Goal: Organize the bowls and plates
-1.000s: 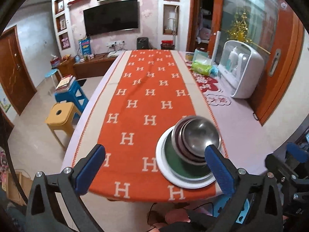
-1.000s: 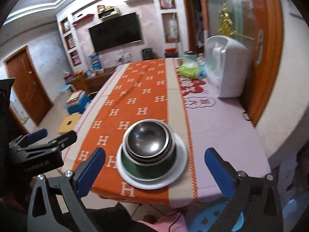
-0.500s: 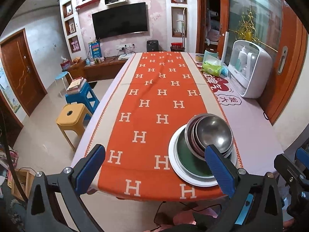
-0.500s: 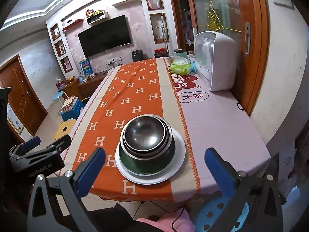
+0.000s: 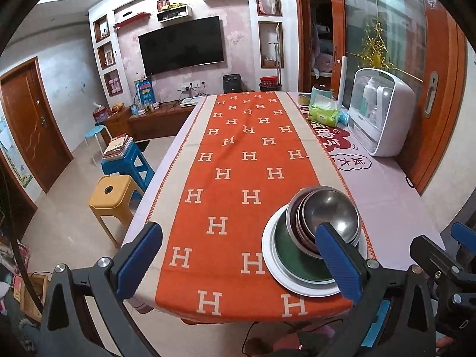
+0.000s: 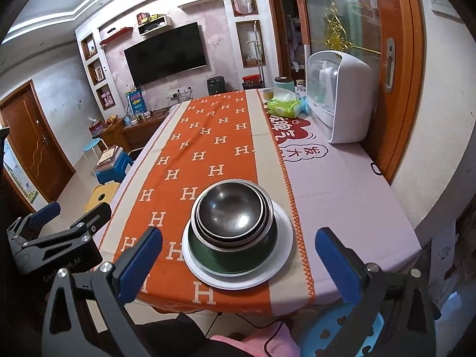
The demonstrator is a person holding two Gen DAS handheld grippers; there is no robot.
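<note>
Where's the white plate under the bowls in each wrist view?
Left wrist: white plate sits lower right, partly behind the right blue finger.
Right wrist: white plate sits lower centre, between the fingers.
Shared landmark: the TV on the far wall.

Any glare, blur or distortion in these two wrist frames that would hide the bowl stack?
Left wrist: sharp, with strong fisheye bending at the door frames and black corners; its own finger overlaps the bowls. Right wrist: also sharp, with small highlights inside the top bowl, none washing it out; the plate rim is fully visible, and the stack casts only a soft shadow.
</note>
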